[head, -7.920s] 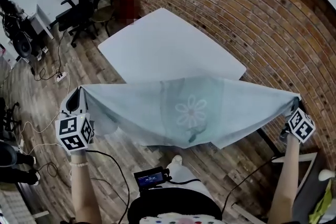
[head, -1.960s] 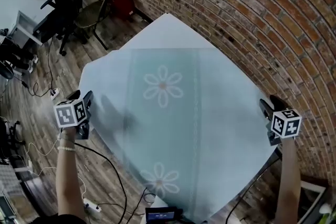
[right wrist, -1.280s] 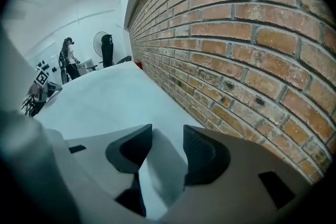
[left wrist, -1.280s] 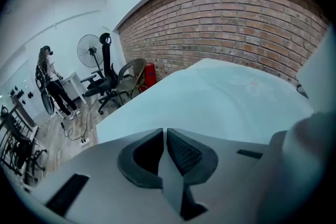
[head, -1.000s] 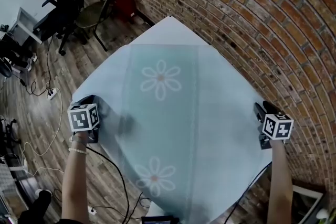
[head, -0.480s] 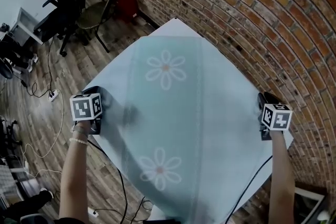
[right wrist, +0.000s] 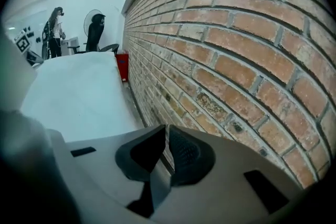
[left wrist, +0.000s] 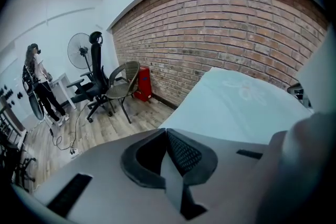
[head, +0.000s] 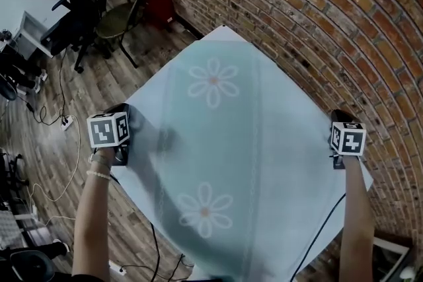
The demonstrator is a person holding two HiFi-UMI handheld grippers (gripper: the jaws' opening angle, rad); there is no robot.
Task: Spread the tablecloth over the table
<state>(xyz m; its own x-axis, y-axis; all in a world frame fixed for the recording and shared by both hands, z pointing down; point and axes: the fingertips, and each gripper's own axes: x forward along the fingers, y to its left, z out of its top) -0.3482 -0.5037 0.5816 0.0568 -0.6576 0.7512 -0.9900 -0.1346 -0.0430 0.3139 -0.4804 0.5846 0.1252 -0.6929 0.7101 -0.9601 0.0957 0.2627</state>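
Between your hand-held grippers the tablecloth (head: 231, 142) runs lengthwise away from you: left hand-held gripper (left wrist: 167, 132) is clenched empty, right hand-held gripper (right wrist: 167, 129) has just been closing, empty.

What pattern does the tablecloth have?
Pale teal tablecloth with white flower outlines; head view shows it best.

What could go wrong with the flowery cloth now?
The far corner of the white square table shows bare beyond the pale blue flower-patterned tablecloth, so the cloth may end up crooked. The black cable hanging over the cloth could snag and wrinkle it.
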